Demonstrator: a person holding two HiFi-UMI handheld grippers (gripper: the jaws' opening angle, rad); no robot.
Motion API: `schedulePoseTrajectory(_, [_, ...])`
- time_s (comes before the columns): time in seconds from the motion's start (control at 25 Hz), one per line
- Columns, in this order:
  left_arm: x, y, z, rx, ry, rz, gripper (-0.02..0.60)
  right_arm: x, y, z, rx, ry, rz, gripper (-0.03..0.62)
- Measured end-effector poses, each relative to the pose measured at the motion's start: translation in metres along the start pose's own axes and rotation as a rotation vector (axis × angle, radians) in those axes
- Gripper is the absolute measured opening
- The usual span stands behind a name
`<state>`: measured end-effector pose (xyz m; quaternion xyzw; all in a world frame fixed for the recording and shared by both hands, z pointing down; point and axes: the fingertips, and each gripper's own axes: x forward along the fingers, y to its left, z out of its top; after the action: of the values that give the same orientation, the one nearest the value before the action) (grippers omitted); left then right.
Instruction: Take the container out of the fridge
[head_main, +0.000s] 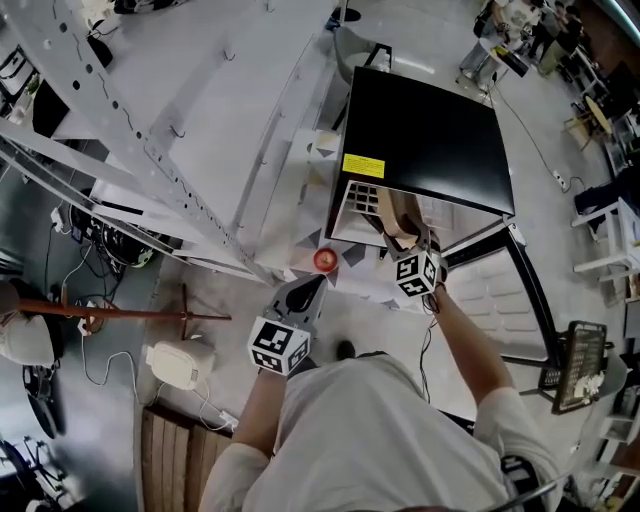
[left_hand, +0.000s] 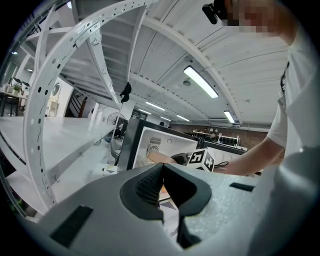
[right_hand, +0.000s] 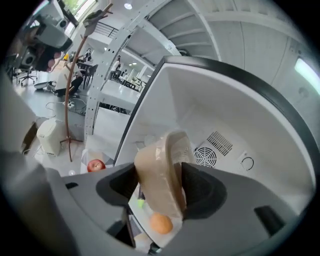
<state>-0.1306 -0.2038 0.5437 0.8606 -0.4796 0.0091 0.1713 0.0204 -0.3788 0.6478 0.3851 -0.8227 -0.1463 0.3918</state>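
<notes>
The black fridge (head_main: 420, 140) is seen on the white bench (head_main: 210, 70). Its door (head_main: 505, 290) is swung wide to the right of it, so the white cavity is left open towards the person. To the left of the fridge a broad stretch of bench top is left bare, crossed overhead by perforated white frame bars (head_main: 120, 120). Beyond the fridge, desks and chairs of a large hall can be made out.

The right arm is stretched forward to the fridge's mouth. There the right claw (right_hand: 160, 180) is clamped on the tan container (right_hand: 167, 145), which is held tilted on its edge, just in front of the vented back wall. An orange round thing (right_hand: 161, 223) is seen below the container; whether it lies inside it cannot be told.

The left claw (left_hand: 162, 167) is held in front of the fridge, left of its opening and pointed roughly level. Its jaws are together with nothing between them. A red apple (head_main: 325, 259) lies on the bench just beyond it, at the fridge's front left corner.
</notes>
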Motion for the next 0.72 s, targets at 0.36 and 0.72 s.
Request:
schedulePoseTrajectory(0.36, [0.01,-0.013,0.002,0.007,0.005,-0.057,0.005,-0.057,-0.01,0.007,0.303,-0.08,0.027,0.273])
schedulePoseTrajectory(0.72, [0.022,-0.03,0.006,0.031,0.014,-0.121,0.005,-0.114,-0.023,0.01,0.488,-0.156,0.008,0.267])
